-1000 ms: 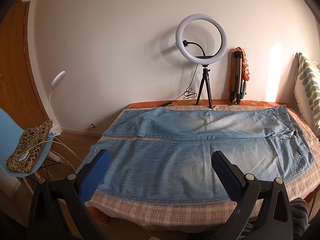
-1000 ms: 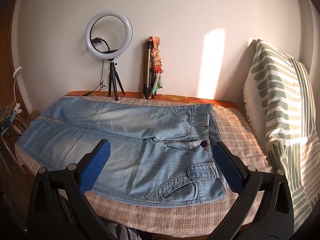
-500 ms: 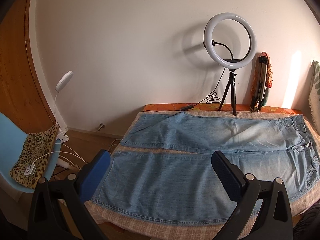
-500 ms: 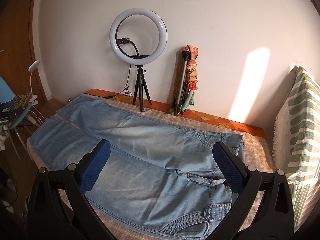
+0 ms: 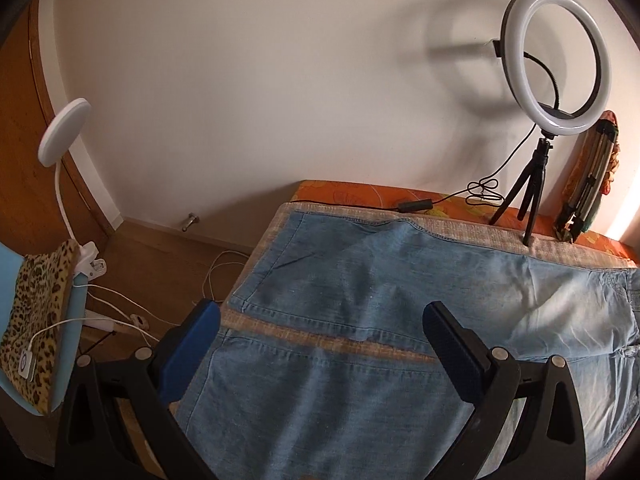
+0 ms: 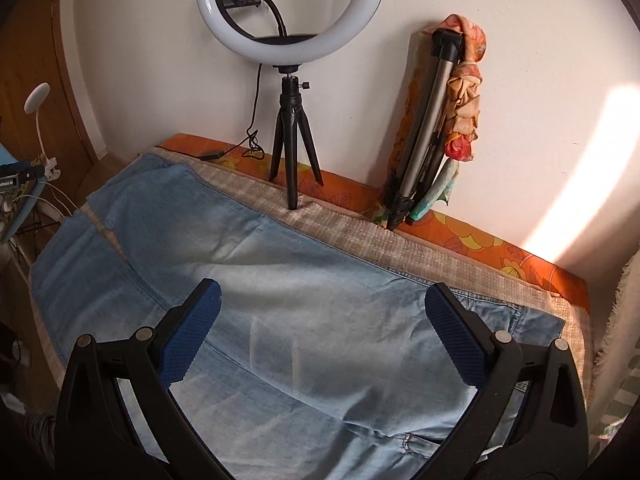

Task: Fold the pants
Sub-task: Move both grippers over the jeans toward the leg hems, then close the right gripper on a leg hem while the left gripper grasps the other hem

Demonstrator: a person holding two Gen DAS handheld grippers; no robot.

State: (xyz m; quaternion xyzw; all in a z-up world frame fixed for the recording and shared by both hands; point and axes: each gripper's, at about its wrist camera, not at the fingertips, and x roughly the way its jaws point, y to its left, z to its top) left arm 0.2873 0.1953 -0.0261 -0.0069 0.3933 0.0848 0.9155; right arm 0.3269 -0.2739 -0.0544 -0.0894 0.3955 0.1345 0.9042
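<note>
Pants [image 5: 400,300], light blue denim, lie spread flat across the counter [image 5: 344,194], legs side by side with a strip of beige checked cloth [image 5: 320,338] showing between them; hems point left, the waist end sits off to the right. The left gripper [image 5: 320,334] hangs over the leg ends with fingers spread wide, nothing in them. The right gripper [image 6: 322,322] is over the thigh part, fingers wide apart and empty too. At the far edge a ring light [image 6: 290,4] stands on a little tripod, with a folded tripod [image 6: 428,128] wrapped in floral fabric leaning on the wall just right of it. Off to the left there's a blue chair [image 5: 74,320] with a leopard-print cushion [image 5: 36,312] and a white clip lamp [image 5: 64,132].
</note>
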